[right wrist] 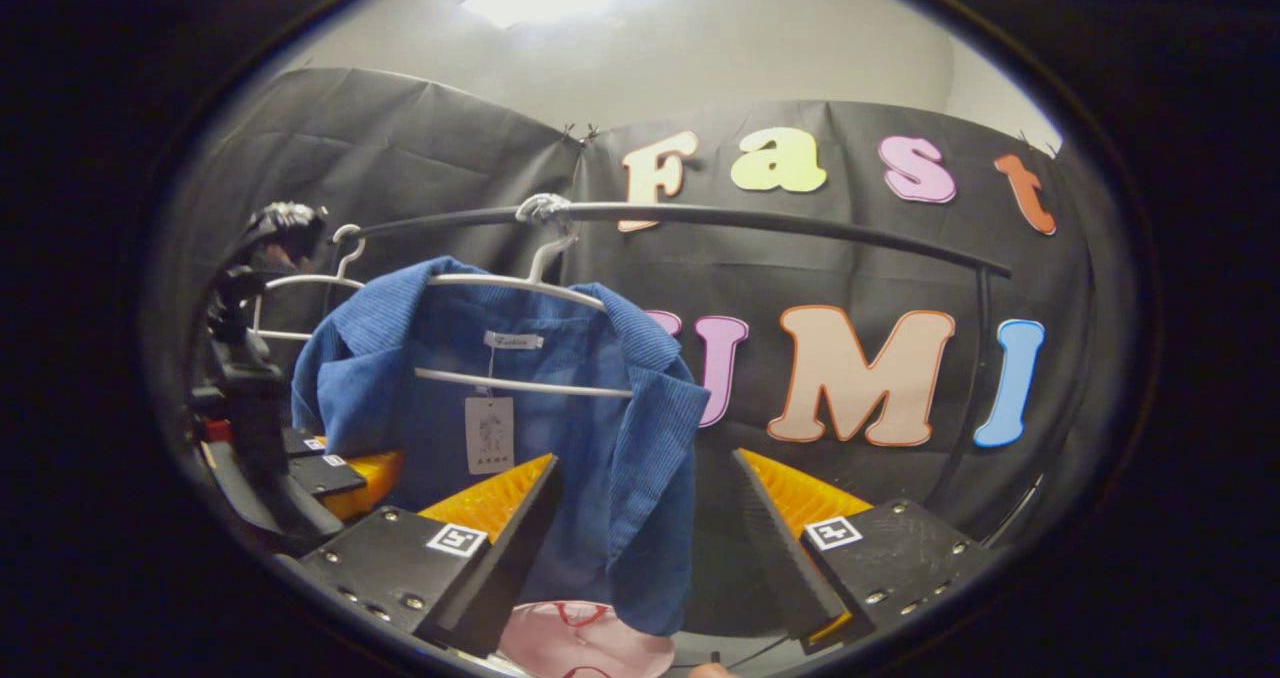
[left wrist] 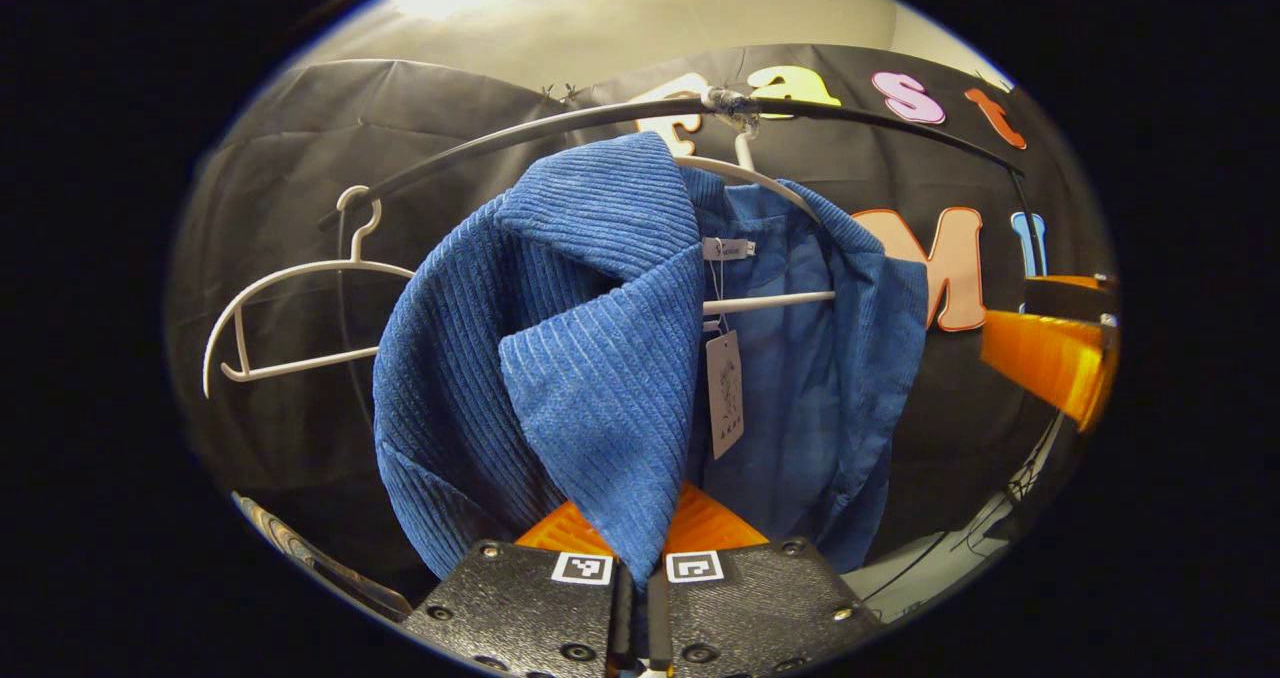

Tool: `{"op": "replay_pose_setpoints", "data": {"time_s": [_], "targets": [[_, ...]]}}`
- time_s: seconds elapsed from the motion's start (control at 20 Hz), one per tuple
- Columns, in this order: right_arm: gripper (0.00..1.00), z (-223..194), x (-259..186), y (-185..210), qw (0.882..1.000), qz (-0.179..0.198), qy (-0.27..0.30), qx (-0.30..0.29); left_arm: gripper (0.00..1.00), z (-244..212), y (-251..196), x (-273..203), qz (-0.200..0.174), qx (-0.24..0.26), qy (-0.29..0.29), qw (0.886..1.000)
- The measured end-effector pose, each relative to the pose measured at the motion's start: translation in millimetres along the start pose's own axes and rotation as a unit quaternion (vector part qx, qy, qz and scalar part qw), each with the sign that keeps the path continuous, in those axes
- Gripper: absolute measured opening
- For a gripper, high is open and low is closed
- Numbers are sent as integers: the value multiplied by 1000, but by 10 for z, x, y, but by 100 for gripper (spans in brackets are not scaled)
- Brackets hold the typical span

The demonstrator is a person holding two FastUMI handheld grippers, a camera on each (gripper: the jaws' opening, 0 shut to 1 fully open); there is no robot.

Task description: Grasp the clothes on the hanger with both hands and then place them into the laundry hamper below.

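Two claws at a blue jacket [left wrist: 600,358], left claw [left wrist: 640,548] pinching its front edge, right claw [right wrist: 640,518] wide apart

Jacket [right wrist: 560,428] on hanger [right wrist: 520,283] on rail [right wrist: 760,220]; bare hanger [left wrist: 290,323] left; wall behind; right tongs [right wrist: 640,533] near.

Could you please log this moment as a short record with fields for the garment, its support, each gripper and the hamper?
garment: blue corduroy jacket, open at the front, paper tag hanging inside
support: white hanger hooked on the black rail; an empty white hanger beside it
left gripper: shut on the jacket's front edge
right gripper: open, jaws either side of the jacket's other front edge, not pressing
hamper: something pink lies below; cannot tell whether it is the hamper
task stage: jacket not yet off the hanger
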State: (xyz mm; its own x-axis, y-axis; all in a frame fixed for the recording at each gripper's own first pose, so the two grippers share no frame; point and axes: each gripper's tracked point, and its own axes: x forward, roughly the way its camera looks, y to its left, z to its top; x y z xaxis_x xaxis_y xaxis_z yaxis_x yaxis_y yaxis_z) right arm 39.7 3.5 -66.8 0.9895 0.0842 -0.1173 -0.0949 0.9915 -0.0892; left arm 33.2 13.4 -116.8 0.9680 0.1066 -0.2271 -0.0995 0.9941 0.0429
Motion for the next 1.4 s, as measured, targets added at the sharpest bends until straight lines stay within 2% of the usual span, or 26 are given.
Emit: {"op": "replay_pose_setpoints", "data": {"time_s": [0.15,0.2,0.25,0.4,0.55,0.85,1.0,1.05,1.1,1.2,1.25,1.35,1.4], "targets": [[100,-105,320,57,1000,7,1,-15,6,95,10,-82,-11,8,-12,1000],[96,-126,440,55,1000,5,-3,-12,6,121,29,-105,-12,9,-14,1000],[100,-147,560,68,1000,6,-4,-8,6,155,54,-129,-11,9,-15,1000],[97,-259,870,114,1000,3,1,11,6,232,145,-199,-5,-1,-12,1000],[100,-365,1084,124,1000,-7,6,14,6,333,267,-267,9,-14,-13,1000],[97,-711,1339,83,999,-26,42,-11,4,633,563,-502,52,-22,-37,998],[82,-845,1418,35,997,-35,56,-27,4,764,709,-631,77,-13,-51,996],[72,-873,1418,15,997,-36,59,-30,4,796,757,-665,83,-10,-55,995],[70,-889,1454,25,997,-37,62,-35,4,824,801,-686,91,-7,-57,994],[51,-893,1440,23,996,-34,67,-42,7,889,886,-726,102,-5,-63,993],[34,-885,1428,-2,996,-42,69,-47,5,910,920,-741,106,-8,-64,992],[7,-880,1423,-48,995,-51,69,-50,7,950,986,-755,114,-10,-68,991],[8,-862,1418,-75,995,-53,69,-50,4,965,1029,-761,120,-9,-70,990]]}}
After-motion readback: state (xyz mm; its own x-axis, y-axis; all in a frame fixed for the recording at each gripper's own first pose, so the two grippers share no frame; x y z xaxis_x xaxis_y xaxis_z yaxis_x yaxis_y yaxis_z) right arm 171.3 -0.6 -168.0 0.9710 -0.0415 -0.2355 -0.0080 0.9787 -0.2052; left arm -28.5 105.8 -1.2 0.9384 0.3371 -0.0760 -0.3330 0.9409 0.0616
